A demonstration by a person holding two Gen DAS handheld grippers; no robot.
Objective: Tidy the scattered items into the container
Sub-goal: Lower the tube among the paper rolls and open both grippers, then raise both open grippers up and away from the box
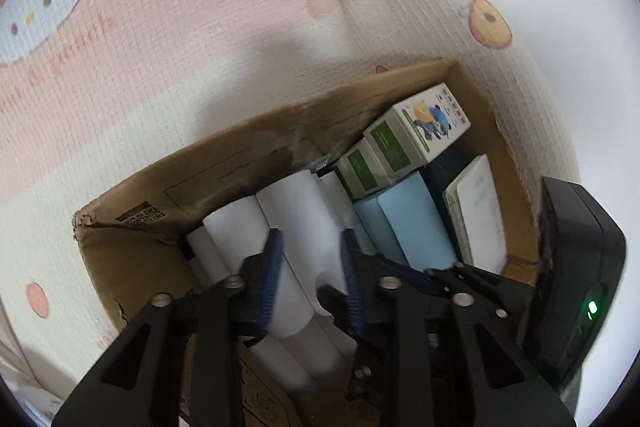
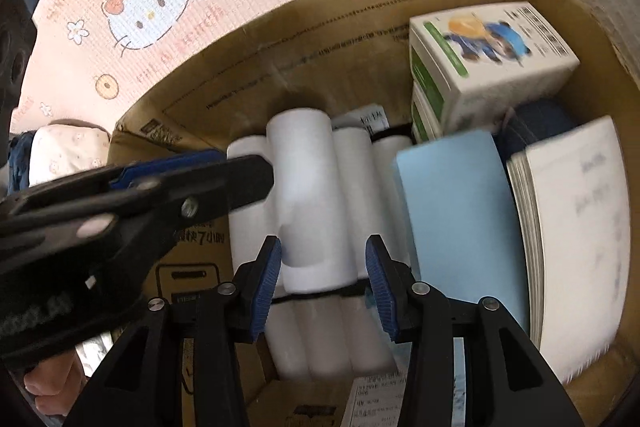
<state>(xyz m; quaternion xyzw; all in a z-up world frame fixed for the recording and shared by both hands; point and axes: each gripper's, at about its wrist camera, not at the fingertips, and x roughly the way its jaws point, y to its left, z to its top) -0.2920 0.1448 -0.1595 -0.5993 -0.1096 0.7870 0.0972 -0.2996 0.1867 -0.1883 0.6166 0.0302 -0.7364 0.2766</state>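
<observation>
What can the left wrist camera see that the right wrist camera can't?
Only the left wrist view shows a black device with a green light at its right edge. Only the right wrist view shows a printed paper slip behind the rolls, and a person's hand low on the left. Both show the cardboard box, white foam rolls, the light blue block and green-and-white cartons.
</observation>
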